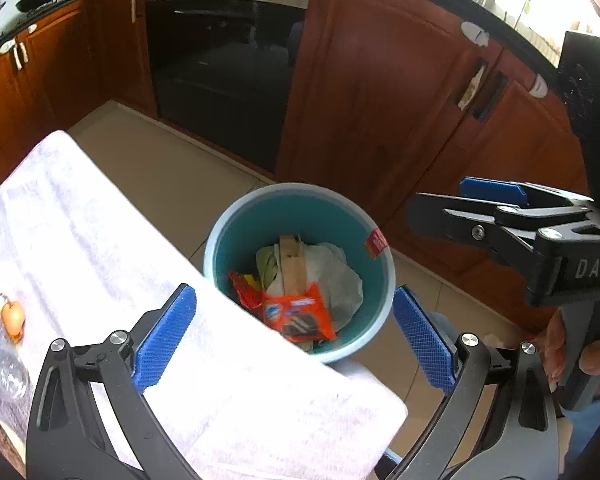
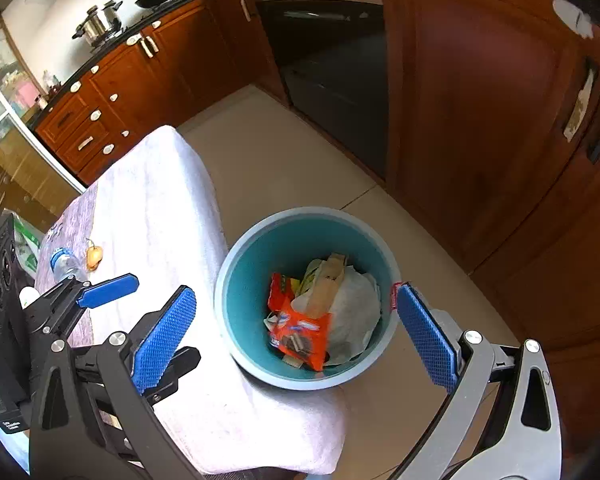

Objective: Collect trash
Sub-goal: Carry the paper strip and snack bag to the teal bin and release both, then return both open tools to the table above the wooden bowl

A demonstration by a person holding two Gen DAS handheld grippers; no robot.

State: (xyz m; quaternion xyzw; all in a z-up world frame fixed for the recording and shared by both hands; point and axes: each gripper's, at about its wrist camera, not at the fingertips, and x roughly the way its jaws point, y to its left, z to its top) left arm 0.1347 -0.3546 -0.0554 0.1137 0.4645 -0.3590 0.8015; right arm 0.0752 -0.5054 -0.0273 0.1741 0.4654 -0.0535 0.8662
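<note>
Both hand-held grippers hovered above the teal trash bin (image 1: 300, 208) on the kitchen floor: the left hand-held gripper (image 1: 294, 338) and right hand-held gripper (image 2: 296, 334) each spread wide, holding nothing. An orange snack wrapper (image 2: 300, 334) lay atop crumpled paper (image 2: 356, 312) inside, beside the towel-covered surface (image 1: 100, 240).

We see the trash bin (image 2: 260, 364) standing on the floor (image 2: 284, 160), just beside the corner of the towel-covered bench (image 2: 172, 216). In the bin lie a snack wrapper (image 2: 300, 334), crumpled paper (image 2: 356, 312) and a strip of cardboard (image 2: 326, 284), the wrapper on top at the near side. Behind the bin runs a row of cabinets (image 2: 480, 120) with an oven (image 2: 332, 60) set into it. On the bench, well apart from the bin, a bottle (image 2: 66, 266) lies just beside a small fruit (image 2: 94, 256). Our left gripper (image 1: 294, 340) hangs above the bench edge and bin; our right gripper (image 2: 296, 336) hangs over the bin.
</note>
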